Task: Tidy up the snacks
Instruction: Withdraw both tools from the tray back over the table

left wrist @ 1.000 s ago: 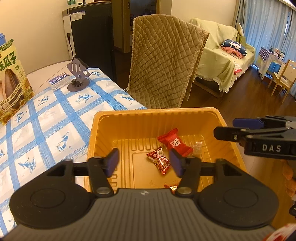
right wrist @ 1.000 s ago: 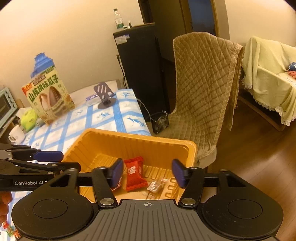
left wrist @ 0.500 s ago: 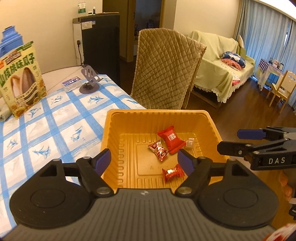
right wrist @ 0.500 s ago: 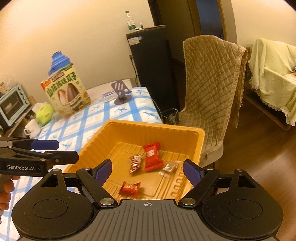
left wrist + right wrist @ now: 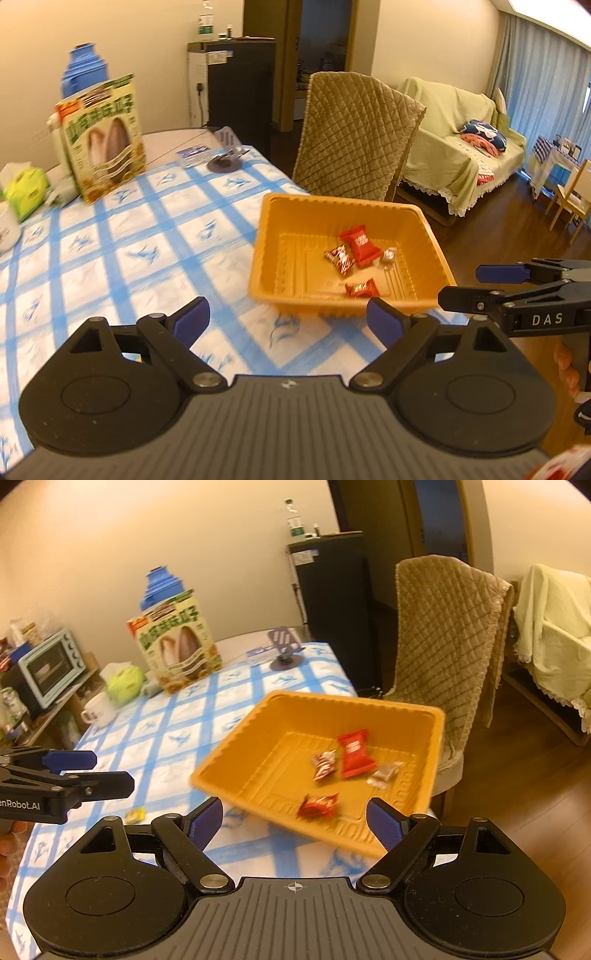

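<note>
An orange plastic tray point(image 5: 258, 251) point(image 5: 236, 753) stands on the blue-checked tablecloth near the table's right edge. In it lie a large red packet point(image 5: 360, 242) point(image 5: 354, 753), a red-and-white candy point(image 5: 340, 258) point(image 5: 324, 764), a small red candy point(image 5: 362, 288) point(image 5: 317, 806) and a clear-wrapped sweet point(image 5: 388, 255) point(image 5: 384, 773). My left gripper point(image 5: 288, 321) hovers short of the tray's near wall, its jaws opening with nothing between them. My right gripper point(image 5: 295, 821) point(image 5: 469, 284) is open and empty beside it. A small yellow candy point(image 5: 135, 813) lies on the cloth below the left gripper point(image 5: 110, 771).
A sunflower-seed bag point(image 5: 103, 140), a blue flask point(image 5: 79, 70), a green tissue pack point(image 5: 26, 188), a white mug point(image 5: 98, 709) and a phone stand point(image 5: 225, 155) stand at the table's far side. A quilt-covered chair point(image 5: 354, 136) is behind the tray. A toaster oven point(image 5: 48, 668) sits far left.
Both grippers have drawn back from above the tray and risen a little. Their jaws have spread wider. The tray now lies farther ahead, and the small red candy shows fully.
</note>
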A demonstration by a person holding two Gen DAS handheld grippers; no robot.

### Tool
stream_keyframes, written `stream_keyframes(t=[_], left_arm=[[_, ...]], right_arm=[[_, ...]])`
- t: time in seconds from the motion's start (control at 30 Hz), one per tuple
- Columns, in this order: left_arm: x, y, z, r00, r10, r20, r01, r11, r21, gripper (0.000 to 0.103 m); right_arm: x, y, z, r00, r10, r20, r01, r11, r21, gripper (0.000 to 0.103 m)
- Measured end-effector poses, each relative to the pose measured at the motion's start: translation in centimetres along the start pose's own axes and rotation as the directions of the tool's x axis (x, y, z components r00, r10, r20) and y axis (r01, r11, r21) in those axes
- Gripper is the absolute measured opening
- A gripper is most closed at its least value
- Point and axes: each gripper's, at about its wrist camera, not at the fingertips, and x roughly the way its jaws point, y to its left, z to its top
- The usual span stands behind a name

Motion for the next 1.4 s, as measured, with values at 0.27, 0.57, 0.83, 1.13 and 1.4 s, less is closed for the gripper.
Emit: stream_keyframes(t=[0.27, 0.57, 0.83, 1.13, 1.4], left_arm=[[-4.7, 2.9, -4.6, 1.0, 0.009, -0.019, -0.01, 0.998, -0.07, 0.091], [-8.4, 6.8, -9.6, 0.997, 0.053, -0.057, -0.059, 0.991, -0.117, 0.091], [-10.8, 9.9, -13.2, 0.993, 0.078, -0.093, -0.092, 0.984, -0.155, 0.089], [-12.0, 13.1, -15.6, 0.987, 0.11, -0.121, -0.131, 0.973, -0.189, 0.084], [-12.2, 15.6, -16.8, 0.978, 0.149, -0.145, -0.179, 0.957, -0.226, 0.081]], right_arm=[[-0.8, 4.3, -2.2, 0.999, 0.038, -0.03, -0.039, 0.999, -0.036, 0.085], [-0.5, 8.9, -5.3, 0.994, 0.061, -0.096, -0.066, 0.996, -0.056, 0.085], [0.8, 12.4, -8.1, 0.985, 0.078, -0.154, -0.09, 0.993, -0.075, 0.085], [2.7, 15.6, -10.5, 0.974, 0.092, -0.208, -0.118, 0.987, -0.112, 0.085], [5.0, 16.5, -11.5, 0.966, 0.091, -0.241, -0.132, 0.978, -0.16, 0.085]])
